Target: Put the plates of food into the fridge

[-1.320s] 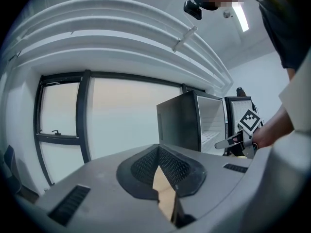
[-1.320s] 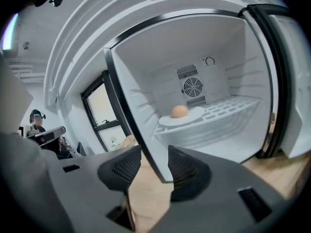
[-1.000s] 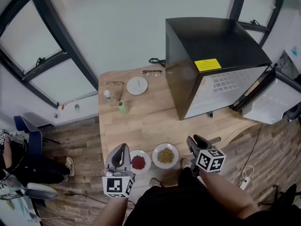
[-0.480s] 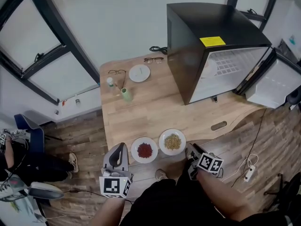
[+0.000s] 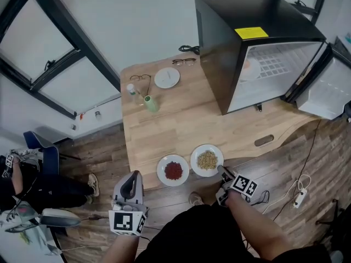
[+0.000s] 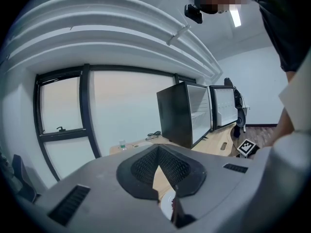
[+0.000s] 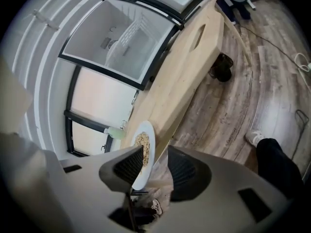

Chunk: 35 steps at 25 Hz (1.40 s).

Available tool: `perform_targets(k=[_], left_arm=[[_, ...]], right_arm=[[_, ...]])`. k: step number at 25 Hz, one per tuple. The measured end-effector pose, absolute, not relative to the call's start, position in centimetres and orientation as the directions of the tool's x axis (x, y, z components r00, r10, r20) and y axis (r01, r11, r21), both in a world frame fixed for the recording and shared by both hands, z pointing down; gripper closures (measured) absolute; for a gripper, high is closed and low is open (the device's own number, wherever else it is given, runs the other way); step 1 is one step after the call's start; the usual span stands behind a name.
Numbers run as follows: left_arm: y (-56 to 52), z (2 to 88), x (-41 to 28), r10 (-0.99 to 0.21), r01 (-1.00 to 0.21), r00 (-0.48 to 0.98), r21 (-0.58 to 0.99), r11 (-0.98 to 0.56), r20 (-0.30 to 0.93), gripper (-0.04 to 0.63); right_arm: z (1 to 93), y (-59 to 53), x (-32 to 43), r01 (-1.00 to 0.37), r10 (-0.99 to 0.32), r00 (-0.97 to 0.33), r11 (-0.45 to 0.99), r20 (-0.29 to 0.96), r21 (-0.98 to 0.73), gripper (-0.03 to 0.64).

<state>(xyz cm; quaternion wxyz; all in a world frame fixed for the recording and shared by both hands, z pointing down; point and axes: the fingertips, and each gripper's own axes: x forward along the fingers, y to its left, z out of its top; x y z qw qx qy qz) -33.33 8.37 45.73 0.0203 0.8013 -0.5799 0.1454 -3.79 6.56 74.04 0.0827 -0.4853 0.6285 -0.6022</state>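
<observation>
Two white plates sit at the table's near edge: one with red food (image 5: 173, 170), one with tan grains (image 5: 207, 160). My right gripper (image 5: 221, 172) is low at the grain plate's near rim. In the right gripper view its jaws stand apart around the rim of that grain plate (image 7: 143, 152), and a gap shows beside the right pad, so the right gripper (image 7: 154, 154) is open. My left gripper (image 5: 131, 184) hangs off the table's near edge, left of the red plate, with its tips together and nothing held. The black fridge (image 5: 241, 43) stands open at the far right.
The fridge door (image 5: 329, 92) swings out to the right over the floor. An empty white plate (image 5: 166, 77), two pairs of glasses (image 5: 141, 79), a green bottle (image 5: 151, 103) and a small bottle (image 5: 131, 89) sit at the table's far left. A power strip (image 5: 300, 199) lies on the floor.
My right gripper has sunk and rolled, coming to the grain plate's near rim. The left gripper has drawn back from the red plate, off the table edge.
</observation>
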Motion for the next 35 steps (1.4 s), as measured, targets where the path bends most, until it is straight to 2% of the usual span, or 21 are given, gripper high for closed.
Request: perform_targets(k=[6, 7, 9, 13, 22, 35], left_arm=[[9.3, 46.3, -34.5, -0.925, -0.938, 0.261, -0.155, -0.311, 0.276, 0.592], [9.3, 46.3, -34.6, -0.927, -0.939, 0.258, -0.154, -0.307, 0.274, 0.592], [9.3, 46.3, -34.9, -0.929, -0.942, 0.252, -0.152, -0.299, 0.270, 0.592], [9.0, 46.6, -34.9, -0.932, -0.948, 0.246, -0.134, -0.289, 0.267, 0.592], [6.3, 46.4, -31.1, -0.927, -0.946, 0.284, -0.089, -0.313, 0.246, 0.592], [-2.5, 43.4, -21.0, -0.918, -0.924, 0.365, -0.061, -0.378, 0.154, 0.592]], right_arm=[[75.3, 6.0, -4.7, -0.434, -0.715, -0.532, -0.230, 0.454, -0.871, 0.462], [75.0, 5.8, -4.8, -0.432, -0.719, -0.533, -0.221, 0.445, -0.874, 0.480], [74.5, 5.8, -5.3, -0.436, -0.722, -0.540, -0.200, 0.433, -0.877, 0.563], [72.7, 5.3, -5.7, -0.393, -0.737, -0.558, -0.170, 0.381, -0.904, 0.581], [69.2, 3.6, -3.0, -0.328, -0.759, -0.558, -0.168, 0.335, -0.929, 0.584], [60.5, -3.5, 10.1, -0.291, -0.842, -0.487, -0.092, 0.230, -0.952, 0.584]])
